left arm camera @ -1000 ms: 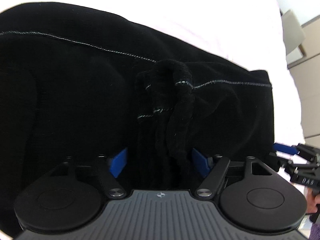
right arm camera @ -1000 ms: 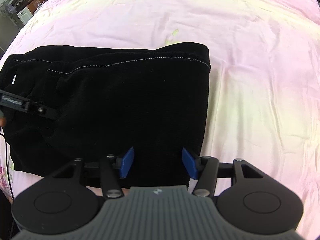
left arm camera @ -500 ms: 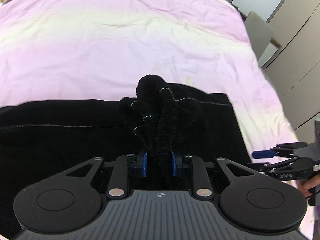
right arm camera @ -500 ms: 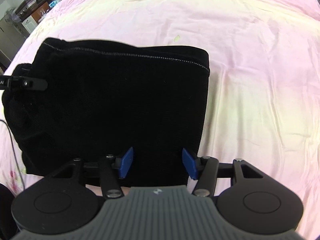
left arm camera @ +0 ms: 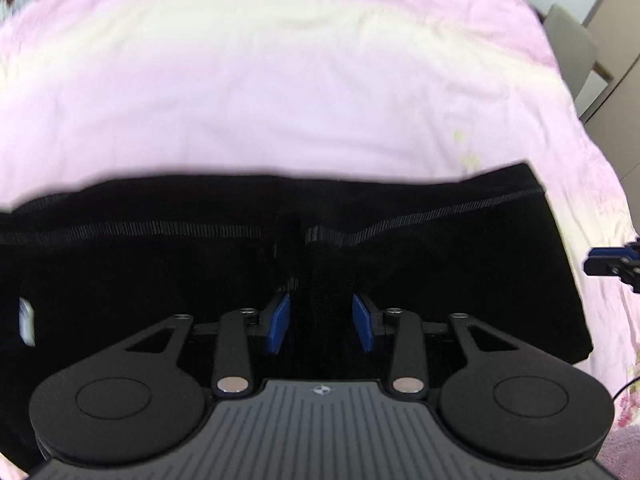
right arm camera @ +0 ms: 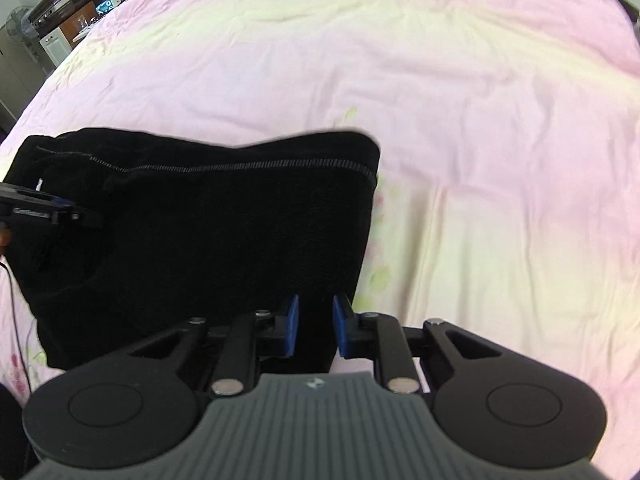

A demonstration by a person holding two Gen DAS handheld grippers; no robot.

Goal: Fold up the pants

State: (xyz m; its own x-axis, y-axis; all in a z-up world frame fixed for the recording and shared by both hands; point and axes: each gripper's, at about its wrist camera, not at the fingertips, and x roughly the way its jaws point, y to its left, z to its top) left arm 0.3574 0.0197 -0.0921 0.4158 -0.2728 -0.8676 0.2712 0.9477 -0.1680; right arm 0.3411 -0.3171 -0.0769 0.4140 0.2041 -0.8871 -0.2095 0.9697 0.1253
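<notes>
Pink-and-cream bedsheet (right arm camera: 480,128) fills both views, with a folded pair of black knit pants (right arm camera: 208,224) lying flat on its near side.

The pants have a pale stitched seam running along their far edge, and a small white tag (left arm camera: 26,320) shows at their left end in the left wrist view. The left gripper (left arm camera: 322,322) hangs over the middle of the pants. Its blue pads have just been parting and stand partly spread, with a raised ridge of the black cloth between them; whether the pads touch it I cannot tell. The right gripper (right arm camera: 314,326) sits over the pants' near right corner, its blue pads having just been drawing together to a narrow gap with black cloth between them; whether they pinch it is not clear. At the far left of the right wrist view stands dark kitchen furniture (right arm camera: 68,8).
</notes>
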